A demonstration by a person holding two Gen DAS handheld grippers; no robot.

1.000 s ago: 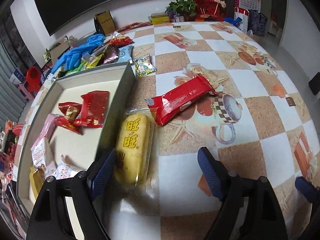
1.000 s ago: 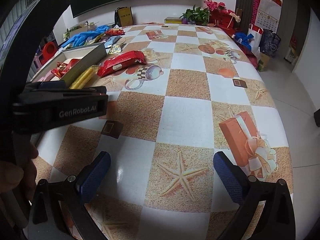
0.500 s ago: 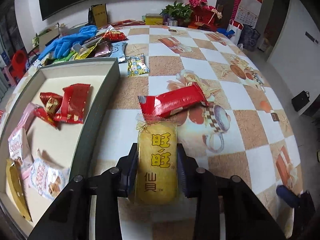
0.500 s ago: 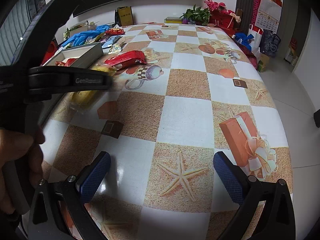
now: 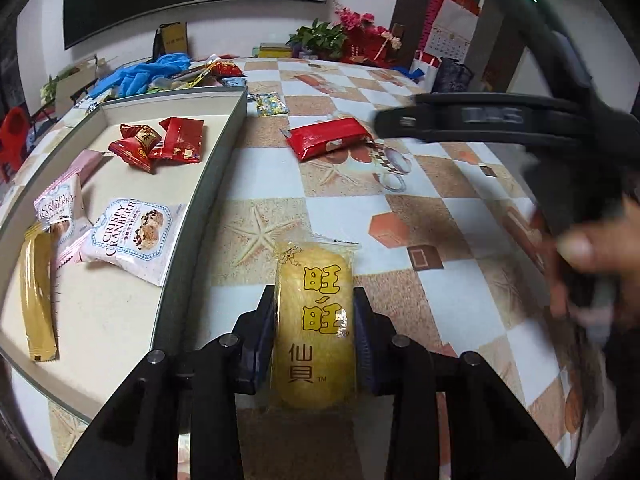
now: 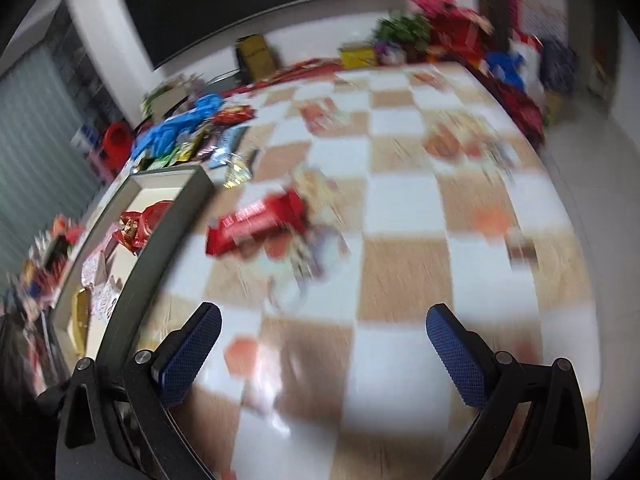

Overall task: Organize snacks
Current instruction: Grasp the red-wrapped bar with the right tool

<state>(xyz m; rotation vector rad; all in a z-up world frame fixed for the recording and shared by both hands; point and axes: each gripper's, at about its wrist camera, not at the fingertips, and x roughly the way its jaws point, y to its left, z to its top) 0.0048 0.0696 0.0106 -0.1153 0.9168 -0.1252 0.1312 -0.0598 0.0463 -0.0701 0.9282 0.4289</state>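
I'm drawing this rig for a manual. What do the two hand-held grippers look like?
Both are matte black plastic. The left hand-held gripper and right hand-held gripper each have two angular arms with round silver pivot pins, tipped with dark blue cross-hatched pads. No cables or sleeves show.

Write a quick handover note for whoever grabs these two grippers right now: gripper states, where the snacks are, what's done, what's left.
Left gripper: shut on the yellow rice cracker pack, held over the table beside the tray.
Right gripper: open, empty, above the table; its view is blurred.
Done: red packets, two cranberry bars and a gold stick lie in the tray.
Left: put the yellow pack in the tray, then the long red pack, the small packet by the tray's far corner, and the pile beyond it.
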